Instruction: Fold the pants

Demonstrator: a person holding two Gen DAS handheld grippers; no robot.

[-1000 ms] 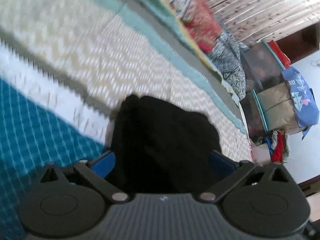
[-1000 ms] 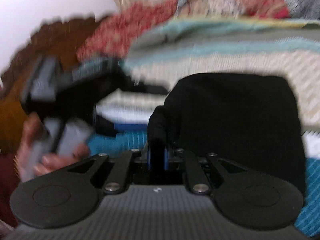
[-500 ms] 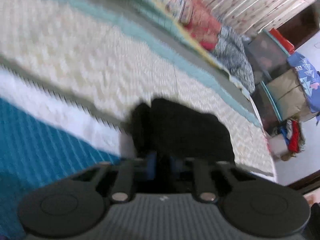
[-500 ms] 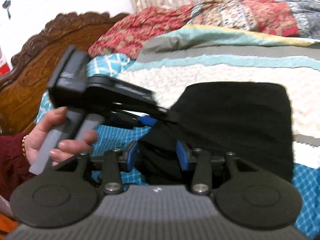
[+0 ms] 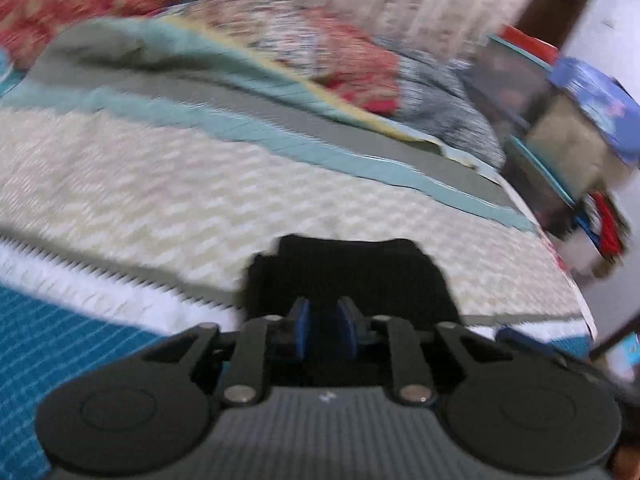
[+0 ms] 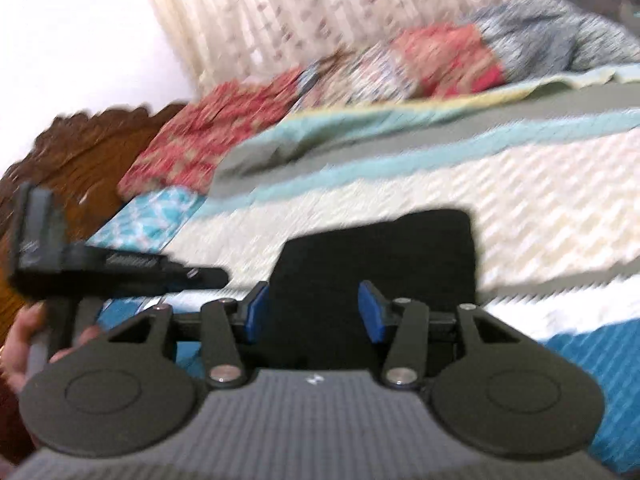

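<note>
The black pants point(image 5: 348, 276) lie folded into a compact rectangle on the patterned bedspread point(image 5: 160, 200). In the left wrist view my left gripper point(image 5: 323, 326) hovers just before their near edge. Its jaws are opening, only a narrow gap shows between the blue pads point(image 5: 301, 328), and no cloth is pinched there. In the right wrist view the folded pants point(image 6: 380, 256) rest flat beyond my right gripper point(image 6: 316, 312), which stands open above their near edge without gripping. The left gripper point(image 6: 218, 276) shows there too, held in a hand point(image 6: 24, 336), its tip just left of the pants and apart from them.
A carved wooden headboard point(image 6: 80, 152) and red patterned pillows point(image 6: 192, 148) lie at the bed's head. Rumpled blankets point(image 5: 352, 64) line the far side. Storage boxes and bags point(image 5: 560, 128) stand past the bed's end. The bed's right edge point(image 5: 576, 300) is near the pants.
The left gripper closed on the pants' edge, then let go and rose away. The right gripper opened off the fold it pinched and backed off; the pants now lie flat.
</note>
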